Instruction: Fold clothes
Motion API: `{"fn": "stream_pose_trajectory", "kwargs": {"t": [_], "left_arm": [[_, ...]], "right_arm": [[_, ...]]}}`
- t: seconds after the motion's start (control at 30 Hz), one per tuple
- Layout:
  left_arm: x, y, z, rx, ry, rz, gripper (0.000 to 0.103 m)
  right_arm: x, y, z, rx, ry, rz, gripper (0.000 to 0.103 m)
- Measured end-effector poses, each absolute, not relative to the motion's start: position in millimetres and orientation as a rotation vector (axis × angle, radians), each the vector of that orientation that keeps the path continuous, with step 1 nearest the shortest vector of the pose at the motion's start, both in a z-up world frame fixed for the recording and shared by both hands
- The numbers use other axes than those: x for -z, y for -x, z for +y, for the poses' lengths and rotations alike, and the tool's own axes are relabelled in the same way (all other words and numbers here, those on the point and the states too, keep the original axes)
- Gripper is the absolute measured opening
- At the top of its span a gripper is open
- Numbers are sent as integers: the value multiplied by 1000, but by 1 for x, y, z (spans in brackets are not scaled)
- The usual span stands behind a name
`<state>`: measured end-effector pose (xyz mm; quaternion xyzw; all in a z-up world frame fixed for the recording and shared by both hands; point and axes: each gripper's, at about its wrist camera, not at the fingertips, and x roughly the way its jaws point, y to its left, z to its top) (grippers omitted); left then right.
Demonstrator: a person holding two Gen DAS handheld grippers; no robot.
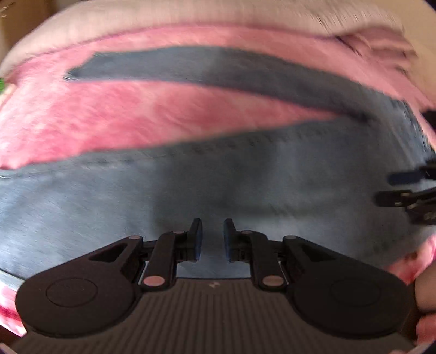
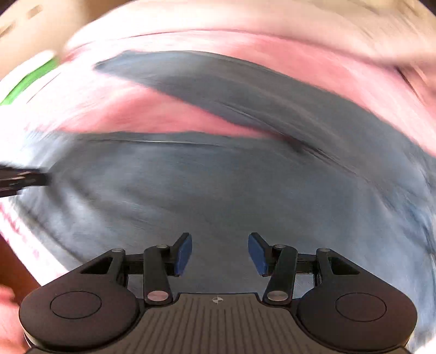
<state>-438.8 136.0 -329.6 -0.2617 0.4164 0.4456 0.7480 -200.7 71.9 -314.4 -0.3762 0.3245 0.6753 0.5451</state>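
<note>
Blue-grey jeans [image 1: 245,185] lie spread on a pink blanket [image 1: 136,117], one leg [image 1: 218,70] stretching away at the far side, the other running across close to me. My left gripper [image 1: 212,237] hovers over the near leg, its jaws a narrow gap apart with nothing between the pads. In the right wrist view the same jeans [image 2: 218,190] fill the middle. My right gripper [image 2: 220,253] stands wide open above the denim and holds nothing. Each gripper shows at the edge of the other's view: the right gripper [image 1: 387,188], the left gripper [image 2: 41,178]. Both views are motion-blurred.
A pale cream cover [image 1: 190,16] lies beyond the pink blanket. Something white with a green patch [image 2: 30,79] sits at the far left. A person's hand [image 1: 425,294] holds the left gripper's handle, and another hand [image 2: 8,313] shows at the lower left.
</note>
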Motion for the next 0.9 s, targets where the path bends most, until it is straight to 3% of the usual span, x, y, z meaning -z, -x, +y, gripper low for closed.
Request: {"fn": "stream_pose_trajectory", "kwargs": {"t": [0.13, 0.2, 0.33, 0.47, 0.6, 0.9], "left_arm": [[334, 450, 109, -983, 564, 950, 15], [331, 476, 103, -1042, 660, 915, 15], [324, 497, 93, -1171, 792, 1026, 13], [305, 482, 76, -1215, 851, 1027, 14], [271, 437, 52, -1181, 845, 1015, 14], [182, 341, -15, -1099, 776, 944, 19]], "right_arm": [[335, 206, 48, -1588, 1015, 720, 51], [332, 177, 30, -1510, 982, 805, 51], [325, 126, -1, -1322, 972, 967, 51], [321, 100, -29, -1129, 1003, 1070, 51], [287, 90, -47, -1128, 845, 1135, 51], [176, 76, -84, -1289, 678, 962, 51]]}}
